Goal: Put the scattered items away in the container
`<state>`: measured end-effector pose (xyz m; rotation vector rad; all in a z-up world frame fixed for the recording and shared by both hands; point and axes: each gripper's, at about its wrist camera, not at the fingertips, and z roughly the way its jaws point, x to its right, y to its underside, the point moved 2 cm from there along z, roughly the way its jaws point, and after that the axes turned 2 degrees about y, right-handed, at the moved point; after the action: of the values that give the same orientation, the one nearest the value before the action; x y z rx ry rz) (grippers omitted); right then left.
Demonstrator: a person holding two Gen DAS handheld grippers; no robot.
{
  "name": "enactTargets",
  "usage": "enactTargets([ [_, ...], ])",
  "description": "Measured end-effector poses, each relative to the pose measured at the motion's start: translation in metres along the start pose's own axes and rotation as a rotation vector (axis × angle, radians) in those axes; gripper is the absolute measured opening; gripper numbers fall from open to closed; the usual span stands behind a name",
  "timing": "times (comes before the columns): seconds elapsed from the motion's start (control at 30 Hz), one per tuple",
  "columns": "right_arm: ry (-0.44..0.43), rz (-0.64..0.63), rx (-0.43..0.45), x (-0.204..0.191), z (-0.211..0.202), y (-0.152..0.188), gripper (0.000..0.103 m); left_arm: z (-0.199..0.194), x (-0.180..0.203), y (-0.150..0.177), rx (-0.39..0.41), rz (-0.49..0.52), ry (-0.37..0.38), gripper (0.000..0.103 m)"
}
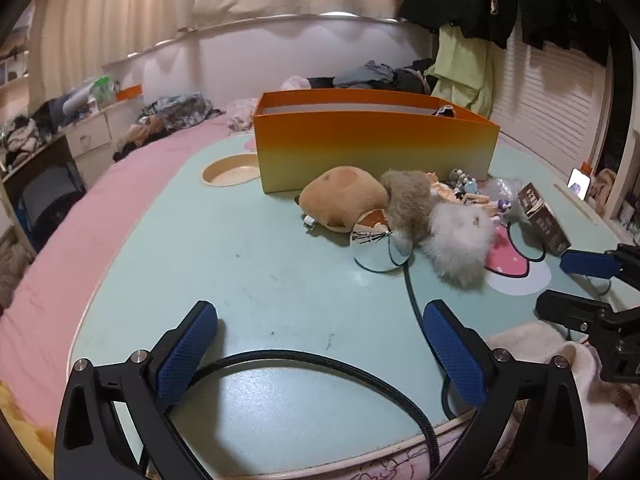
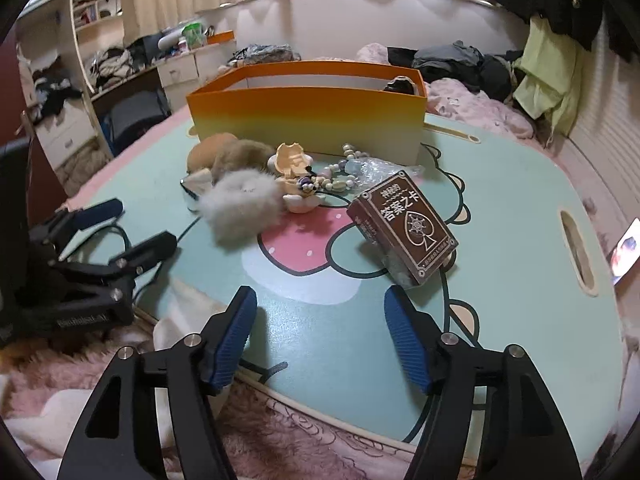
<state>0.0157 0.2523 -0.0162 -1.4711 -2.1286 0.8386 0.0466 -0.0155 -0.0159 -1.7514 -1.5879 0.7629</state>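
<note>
Two grippers hover above the lap table's [image 1: 280,280] near edge, the left gripper [image 1: 320,324] and right gripper [image 2: 320,312] both spread wide and empty. Plush toys [image 1: 348,200], beads [image 2: 340,176] and a card box [image 2: 404,232] lie mid-table, before the orange container [image 1: 372,148] at the far edge.

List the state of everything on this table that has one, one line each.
Left hand-held gripper: open, empty.
Right hand-held gripper: open, empty.
Orange box: upright, open-topped, something dark inside.
Card box: closed, lying tilted.
Brown plush: outside the box.
White fluffy toy: outside the box.
Bead bracelet: outside the box.
</note>
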Motion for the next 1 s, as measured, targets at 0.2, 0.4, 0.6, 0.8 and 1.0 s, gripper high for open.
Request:
enactTargets([
  [0.2, -0.011, 0.007, 0.005, 0.003, 0.0, -0.002, 0.069, -0.001, 0.0, 0.001, 0.006, 0.003, 0.003, 0.103],
  [0.4, -0.197, 0.137, 0.106, 0.028, -0.027, 0.003, 0.069, -0.002, 0.0, 0.001, 0.008, 0.004, 0.004, 0.103],
  [0.6, -0.082, 0.176, 0.217, 0.059, -0.042, -0.007, 0.069, -0.002, 0.001, 0.001, 0.008, 0.004, 0.004, 0.103],
  [0.8, 0.018, 0.127, 0.122, 0.057, -0.004, -0.023, 0.069, -0.002, 0.001, 0.001, 0.009, 0.003, 0.004, 0.103],
  [1.0, -0.011, 0.123, 0.124, 0.052, -0.011, -0.012, 0.045, -0.004, 0.004, -0.004, 0.007, 0.028, 0.035, 0.103],
])
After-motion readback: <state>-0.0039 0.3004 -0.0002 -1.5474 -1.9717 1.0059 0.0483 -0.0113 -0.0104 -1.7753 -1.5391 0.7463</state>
